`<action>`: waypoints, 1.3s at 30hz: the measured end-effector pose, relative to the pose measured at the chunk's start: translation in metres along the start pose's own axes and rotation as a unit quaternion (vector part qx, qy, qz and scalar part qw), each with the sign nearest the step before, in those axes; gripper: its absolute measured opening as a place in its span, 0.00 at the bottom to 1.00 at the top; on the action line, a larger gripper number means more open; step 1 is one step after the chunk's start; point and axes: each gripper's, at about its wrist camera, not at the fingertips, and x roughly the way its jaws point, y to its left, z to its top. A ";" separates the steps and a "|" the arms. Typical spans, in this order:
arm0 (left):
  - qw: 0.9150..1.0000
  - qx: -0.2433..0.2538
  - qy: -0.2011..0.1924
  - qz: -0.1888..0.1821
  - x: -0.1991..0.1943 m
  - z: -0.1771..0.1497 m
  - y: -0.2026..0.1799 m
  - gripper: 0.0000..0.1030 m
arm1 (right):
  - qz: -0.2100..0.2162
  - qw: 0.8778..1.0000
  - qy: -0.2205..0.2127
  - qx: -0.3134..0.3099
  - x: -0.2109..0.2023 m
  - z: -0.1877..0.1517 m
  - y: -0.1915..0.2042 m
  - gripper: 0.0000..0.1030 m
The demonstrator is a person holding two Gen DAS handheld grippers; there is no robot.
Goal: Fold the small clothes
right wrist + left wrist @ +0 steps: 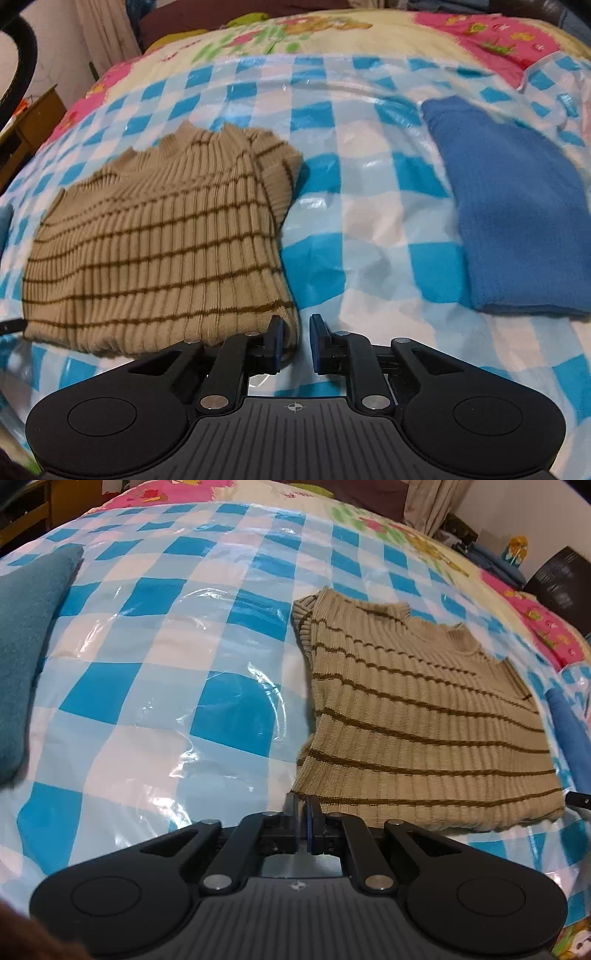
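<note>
Black linkage arms and blue-padded fingers filled the near edge of both views. Left hand-held gripper (302, 821) had its jaws pressed almost together with only a sliver of gap and nothing visibly caught in it; its tips sat just at the near left corner of the sweater (417, 716), touching or just short, I could not tell which. Right hand-held gripper (297, 343) stood slightly spread, empty, its left finger at the near right corner of the same hem, the gap itself over bare sheet.

That pairing looked deliberate: one tool at each hem corner, probably so the bottom edge could be lifted evenly and carried toward the collar.

The sweater lay flat on the bed, already narrowed, with a sleeve tucked in along its right side and a ribbed cuff showing at the far end. It was a thick tan rib knit with thin brown stripes, soft and bulky at the folded edges.

Under it lay a glossy, wrinkled plastic sheet (369, 229) in blue and white checks, likely slippery. A blue cloth (517, 221), fleecy, lay folded well to the right, and a teal cloth (26, 657) far left.
</note>
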 end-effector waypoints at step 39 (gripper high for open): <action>0.996 -0.040 -0.039 -0.066 0.010 -0.011 -0.001 0.16 | 0.109 0.988 0.026 -0.107 0.104 0.071 0.222 0.24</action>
